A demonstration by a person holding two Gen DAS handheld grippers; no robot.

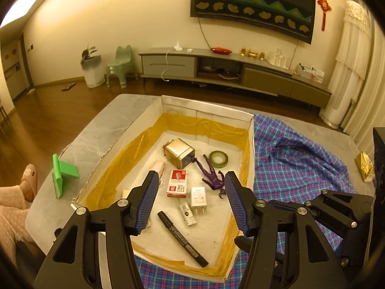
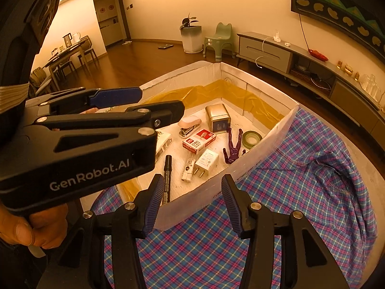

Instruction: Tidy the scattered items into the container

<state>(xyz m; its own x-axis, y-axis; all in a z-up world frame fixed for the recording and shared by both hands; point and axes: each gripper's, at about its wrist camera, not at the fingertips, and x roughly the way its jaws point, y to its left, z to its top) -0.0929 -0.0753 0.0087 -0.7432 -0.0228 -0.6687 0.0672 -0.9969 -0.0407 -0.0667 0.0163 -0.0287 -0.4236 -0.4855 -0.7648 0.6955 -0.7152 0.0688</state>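
Note:
A white cardboard box (image 1: 250, 130) with yellow tape lining holds a black marker (image 1: 181, 238), a white charger (image 1: 198, 198), a red staple box (image 1: 177, 183), a gold tin (image 1: 179, 153), a green tape roll (image 1: 218, 159), a purple figure (image 1: 211, 174) and a pink stapler (image 1: 158, 168). My left gripper (image 1: 190, 187) is open and empty above the box. My right gripper (image 2: 191, 187) is open and empty at the box's near wall (image 2: 207, 192), over the plaid cloth (image 2: 288, 204). The left gripper also shows in the right wrist view (image 2: 160, 104).
A green phone stand (image 1: 63, 174) stands on the grey table (image 1: 101, 130) left of the box. A gold foil packet (image 1: 365, 166) lies at the table's right edge. A TV cabinet (image 1: 240, 69), a green stool and a plant pot stand behind.

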